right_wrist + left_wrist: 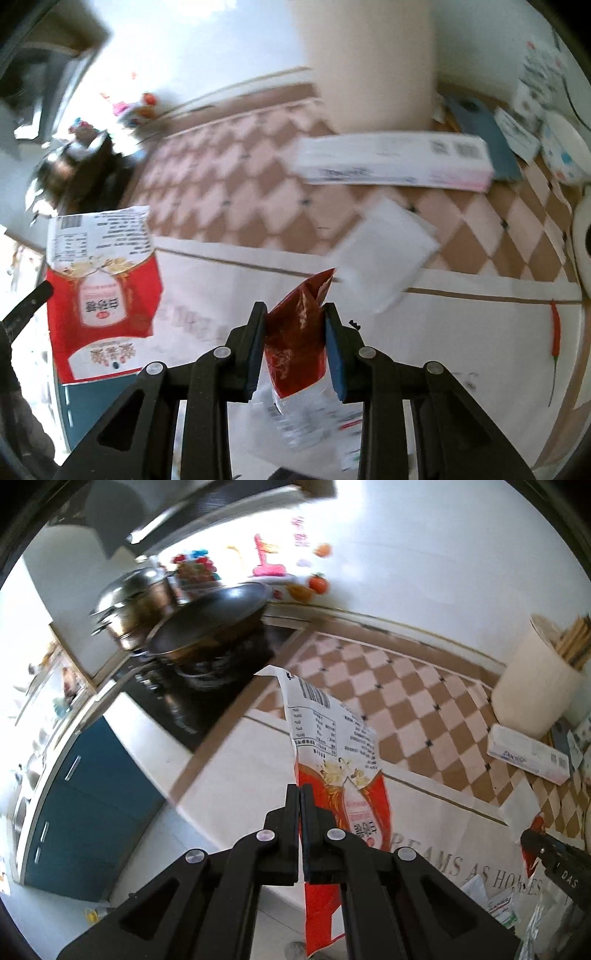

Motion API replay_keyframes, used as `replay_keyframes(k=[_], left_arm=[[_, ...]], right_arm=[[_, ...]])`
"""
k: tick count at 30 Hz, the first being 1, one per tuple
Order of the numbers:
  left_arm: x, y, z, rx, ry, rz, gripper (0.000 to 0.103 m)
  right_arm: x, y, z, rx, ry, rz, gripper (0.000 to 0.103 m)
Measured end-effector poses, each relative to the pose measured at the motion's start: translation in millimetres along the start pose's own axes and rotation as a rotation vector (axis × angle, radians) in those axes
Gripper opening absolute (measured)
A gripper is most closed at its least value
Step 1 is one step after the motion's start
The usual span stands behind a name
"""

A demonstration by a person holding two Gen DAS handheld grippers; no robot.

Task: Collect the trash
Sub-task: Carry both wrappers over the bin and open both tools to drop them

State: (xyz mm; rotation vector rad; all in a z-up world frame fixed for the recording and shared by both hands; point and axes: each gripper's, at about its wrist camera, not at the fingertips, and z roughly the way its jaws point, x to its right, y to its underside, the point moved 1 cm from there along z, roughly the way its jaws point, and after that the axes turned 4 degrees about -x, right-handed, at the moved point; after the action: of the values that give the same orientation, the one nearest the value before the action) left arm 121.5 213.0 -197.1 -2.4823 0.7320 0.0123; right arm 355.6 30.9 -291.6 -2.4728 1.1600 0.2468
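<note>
while both grippers are loaded, this reads as the carry step of the trash pickup. left gripper [300,794] is clamped fully closed on the edge of a red-and-white bag [332,746], which hangs in the air above the counter [229,768], near the stove [207,686]. the same bag shows at the left of the right wrist view. right gripper [295,314] has its jaws partly apart with a crumpled red packet [299,343] wedged between the pads, apparently pinched and clear of the counter. no bin visible in either view, so can't tell where the drop point is. still lying on the checked mat [406,709]: white box [391,162], white sheet [384,251], small wrappers below the right fingers. next move likely needs both items taken to a bin without loosening the grip, then back for the box and papers. the packet grip looks shallow, may slip.
</note>
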Motion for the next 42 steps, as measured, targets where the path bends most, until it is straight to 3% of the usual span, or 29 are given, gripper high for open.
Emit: replay_keyframes(k=[9, 14, 19, 25, 30, 36, 42], left_arm=[[-123.6, 49.0, -28.4, 0.018, -0.075, -0.175, 0.0], [-199.8, 95.5, -19.3, -0.04, -0.128, -0.296, 0.0], [-268.5, 157.9, 15.9, -0.141, -0.17, -0.405, 0.0], [-337.7, 247.1, 106.2, -0.306, -0.176, -0.526, 0.0], [-381.1, 333.3, 212.7, -0.448, -0.149, -0.623, 0.0], [-409.9, 435.9, 342.4, -0.58, -0.061, -0.729, 0.0], [-422.8, 501.7, 446.6, -0.673, 0.07, -0.788, 0.003]], right_arm=[[-132.0, 48.2, -8.4, -0.017, -0.11, -0.231, 0.031], [-207.6, 86.8, 15.8, -0.085, -0.148, -0.354, 0.031], [-284.0, 150.2, 66.4, -0.197, -0.169, -0.481, 0.031], [-356.8, 237.8, 166.0, -0.338, -0.16, -0.615, 0.031], [-395.8, 309.5, 272.8, -0.441, -0.119, -0.711, 0.031], [-412.6, 383.0, 415.2, -0.542, -0.059, -0.788, 0.031], [-407.0, 444.8, 554.5, -0.649, -0.034, -0.804, 0.031]])
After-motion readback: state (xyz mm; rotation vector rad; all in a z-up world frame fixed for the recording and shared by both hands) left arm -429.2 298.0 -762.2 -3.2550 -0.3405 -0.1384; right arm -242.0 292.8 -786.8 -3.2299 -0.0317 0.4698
